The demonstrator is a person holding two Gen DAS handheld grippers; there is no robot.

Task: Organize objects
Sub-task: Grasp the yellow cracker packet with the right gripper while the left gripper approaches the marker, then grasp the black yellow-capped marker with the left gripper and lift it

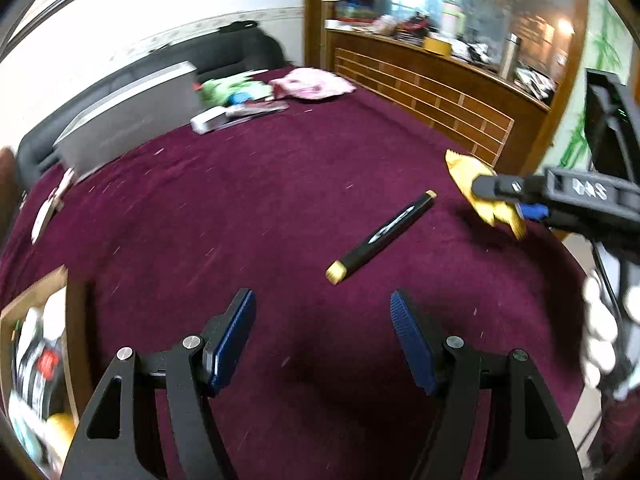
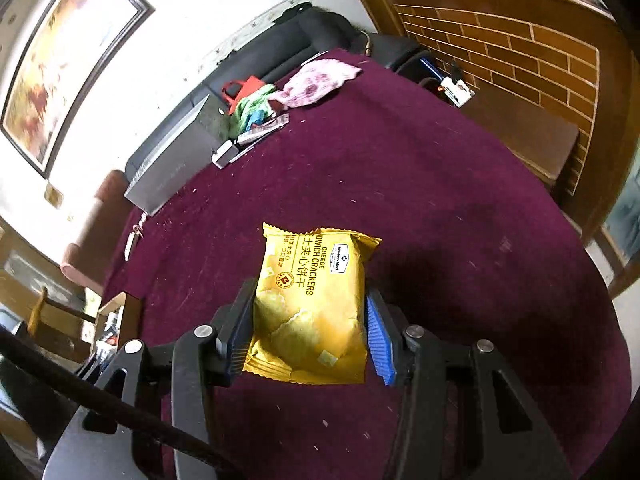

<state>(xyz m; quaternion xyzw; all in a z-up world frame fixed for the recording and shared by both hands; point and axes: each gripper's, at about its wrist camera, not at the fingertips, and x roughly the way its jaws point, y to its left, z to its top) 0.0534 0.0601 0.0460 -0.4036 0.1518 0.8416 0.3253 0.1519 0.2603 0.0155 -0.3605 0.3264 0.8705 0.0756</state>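
A yellow pack of cheese sandwich crackers (image 2: pixel 312 304) hangs above the maroon tablecloth (image 2: pixel 440 208), and my right gripper (image 2: pixel 310 320) is shut on its two sides. In the left wrist view that same pack (image 1: pixel 478 196) shows at the right, held off the cloth by the right gripper (image 1: pixel 492 196). A black pen with gold ends (image 1: pixel 382 236) lies slanted on the cloth (image 1: pixel 240 208), ahead and a little right of my left gripper (image 1: pixel 322 312). The left gripper is open, with only cloth between its blue pads.
A cardboard box (image 1: pixel 40 344) with several items stands at the table's left edge. At the far side lie a grey box (image 1: pixel 132 116), a white stapler-like thing (image 1: pixel 212 120), green and pink cloths (image 1: pixel 312 84) and a red bag (image 2: pixel 244 90). A wooden counter (image 1: pixel 420 88) rises beyond the table.
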